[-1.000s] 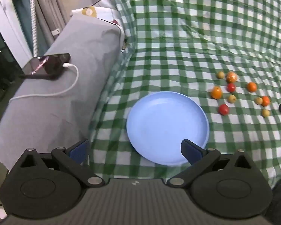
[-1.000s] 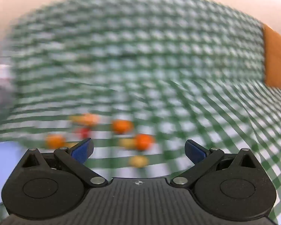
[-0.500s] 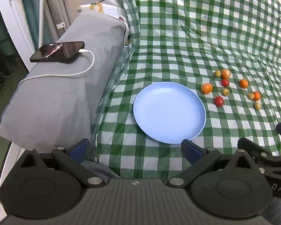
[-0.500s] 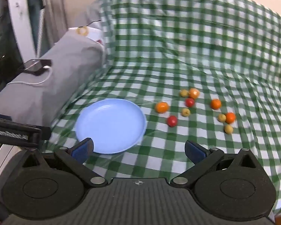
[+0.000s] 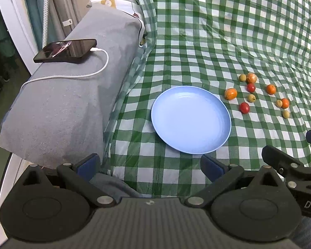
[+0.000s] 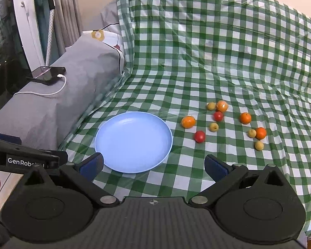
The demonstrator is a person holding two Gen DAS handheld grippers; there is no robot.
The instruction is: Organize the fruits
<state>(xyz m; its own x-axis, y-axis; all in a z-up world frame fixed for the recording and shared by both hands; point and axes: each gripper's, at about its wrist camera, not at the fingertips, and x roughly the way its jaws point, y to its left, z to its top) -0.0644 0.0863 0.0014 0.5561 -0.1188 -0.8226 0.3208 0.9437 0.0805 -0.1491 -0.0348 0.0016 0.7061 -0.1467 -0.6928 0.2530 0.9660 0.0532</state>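
Note:
An empty light-blue plate [image 5: 190, 120] [image 6: 133, 142] lies on a green-checked cloth. Right of it lie several small fruits: oranges such as one nearest the plate [image 5: 230, 93] [image 6: 188, 122], red ones [image 5: 244, 107] [image 6: 199, 136] and small yellow-green ones [image 5: 251, 98] [image 6: 213, 127]. My left gripper [image 5: 150, 165] is open and empty, held back from the plate's near edge. My right gripper [image 6: 153, 165] is open and empty, also short of the plate; it shows at the right edge of the left wrist view [image 5: 290, 166].
A grey-covered cushion [image 5: 72, 95] [image 6: 58, 103] runs along the left, with a black phone [image 5: 65, 50] [image 6: 46, 74] and white charging cable [image 5: 89, 73] on top. Curtains and a white frame [image 6: 29, 31] stand at far left. The cloth rises up a backrest [image 6: 217, 31] behind.
Both grippers have pulled back and risen, so the plate and fruits look smaller and farther. The right view has swung left and steadied from blur. Nothing was grasped.

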